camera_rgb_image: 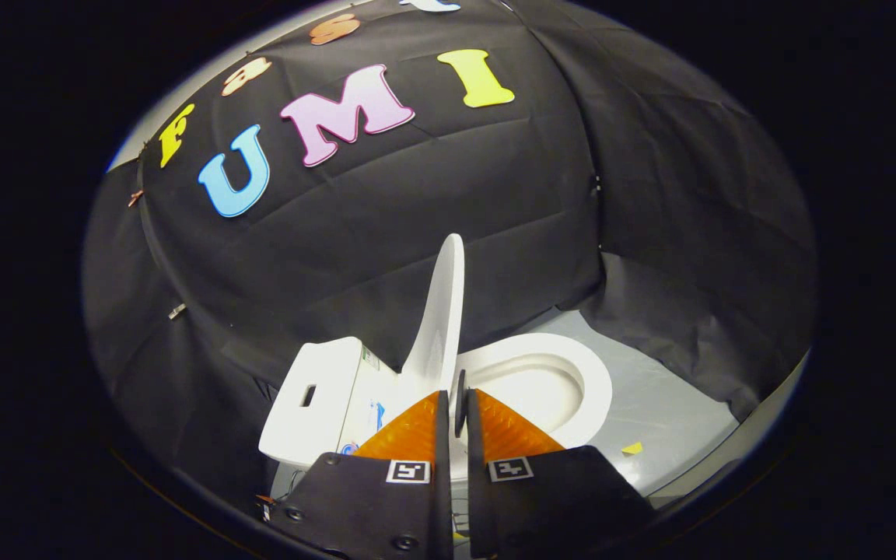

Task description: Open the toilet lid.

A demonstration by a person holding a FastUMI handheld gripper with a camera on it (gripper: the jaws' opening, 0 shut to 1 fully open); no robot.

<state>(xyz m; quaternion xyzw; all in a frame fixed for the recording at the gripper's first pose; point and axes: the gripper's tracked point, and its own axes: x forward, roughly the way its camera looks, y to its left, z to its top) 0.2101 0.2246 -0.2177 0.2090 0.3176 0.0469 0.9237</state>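
The white toilet lid (442,311) stands raised, nearly upright, and I see it edge-on rising from just ahead of the fingers. Right of it the white seat ring (589,389) and the bowl (533,389) lie uncovered. Left of the lid sits the toilet's white rear unit (316,397). My gripper (457,398) is at the lid's lower edge, its fingers drawn close together with a small dark piece (460,404) of the lid's edge pinched between the tips.
The toilet stands on a grey floor (673,404) inside black cloth walls (386,210) that close in behind and on both sides. A small yellow scrap (632,448) lies on the floor right of the bowl.
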